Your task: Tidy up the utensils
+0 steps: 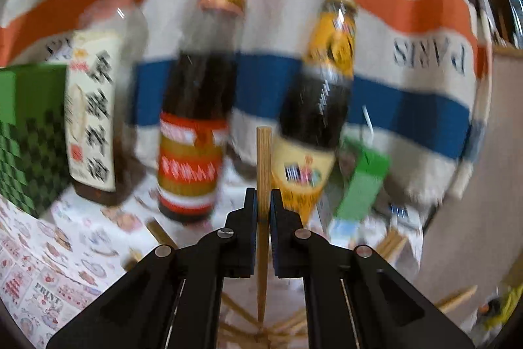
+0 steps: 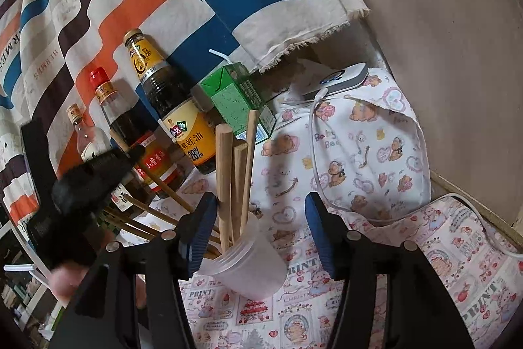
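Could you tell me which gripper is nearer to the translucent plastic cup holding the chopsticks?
Right. The right gripper straddles the plastic cup, jaws open either side. The left gripper, off to the cup's left, is shut on a chopstick.

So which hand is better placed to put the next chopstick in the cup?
Left, probably: the left gripper is already shut on a chopstick. The right gripper is open and empty, straddling the cup.
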A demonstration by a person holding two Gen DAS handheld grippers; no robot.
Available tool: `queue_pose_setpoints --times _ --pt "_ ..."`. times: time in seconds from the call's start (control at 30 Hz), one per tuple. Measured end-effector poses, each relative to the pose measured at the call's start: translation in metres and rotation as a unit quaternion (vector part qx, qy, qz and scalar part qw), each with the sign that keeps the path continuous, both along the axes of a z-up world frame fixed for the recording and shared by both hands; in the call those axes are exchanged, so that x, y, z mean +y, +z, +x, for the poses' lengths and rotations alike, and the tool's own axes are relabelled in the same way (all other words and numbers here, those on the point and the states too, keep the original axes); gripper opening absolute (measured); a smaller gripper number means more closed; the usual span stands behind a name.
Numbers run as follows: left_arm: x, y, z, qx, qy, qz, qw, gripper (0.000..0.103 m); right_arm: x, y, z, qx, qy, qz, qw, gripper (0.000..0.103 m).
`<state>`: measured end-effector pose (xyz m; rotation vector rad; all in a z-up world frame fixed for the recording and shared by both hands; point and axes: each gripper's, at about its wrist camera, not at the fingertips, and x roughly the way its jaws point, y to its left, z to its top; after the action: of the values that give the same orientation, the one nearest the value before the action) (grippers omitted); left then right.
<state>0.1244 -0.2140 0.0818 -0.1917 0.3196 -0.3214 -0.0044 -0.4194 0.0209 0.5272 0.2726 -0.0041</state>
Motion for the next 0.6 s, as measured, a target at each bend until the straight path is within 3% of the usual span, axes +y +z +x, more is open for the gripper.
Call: queue_pose_setpoints --times 0.07,0.17,0.23,0.3,0.37,0.43,0.53,0.57,0.6 --pt "-0.006 -0.008 0.005 0.028 -0.029 0.027 0.9988 0.006 0.0 0.0 0.0 0.0 -0.001 -0.001 1.0 0.059" --pt "-0.011 -0.011 0.001 0.032 -0.053 0.065 0.996 0.007 0.0 0.002 -0.001 -0.002 -0.004 -0.007 1.0 0.06" --pt "-0.006 -0.009 0.001 0.05 -0.085 0.049 0.9939 0.008 0.001 0.002 -0.001 -0.001 -0.005 -0.01 1.0 0.06" --pt "0.0 -0.002 -0.007 0.043 -0.076 0.048 0.995 0.02 0.001 0.002 0.0 -0.001 -0.004 -0.011 1.0 0.061" --pt "0.005 0.008 -0.019 0.018 -0.064 0.065 0.9957 0.045 0.002 0.002 0.0 0.0 -0.003 -0.012 1.0 0.062" --pt "0.013 0.017 -0.033 -0.006 -0.045 0.079 0.9958 0.056 0.004 0.003 0.0 0.0 0.002 -0.015 1.0 0.066" --pt "0.032 0.027 -0.051 -0.024 -0.02 0.082 0.9962 0.079 0.009 0.004 0.002 0.005 0.016 -0.022 1.0 0.08" --pt "0.04 0.029 -0.057 -0.027 -0.007 0.079 0.9965 0.084 0.013 0.003 0.005 0.013 0.022 -0.026 0.999 0.089" --pt "0.05 0.03 -0.064 -0.031 0.006 0.074 0.9968 0.085 0.017 0.002 0.008 0.023 0.035 -0.03 0.999 0.09"
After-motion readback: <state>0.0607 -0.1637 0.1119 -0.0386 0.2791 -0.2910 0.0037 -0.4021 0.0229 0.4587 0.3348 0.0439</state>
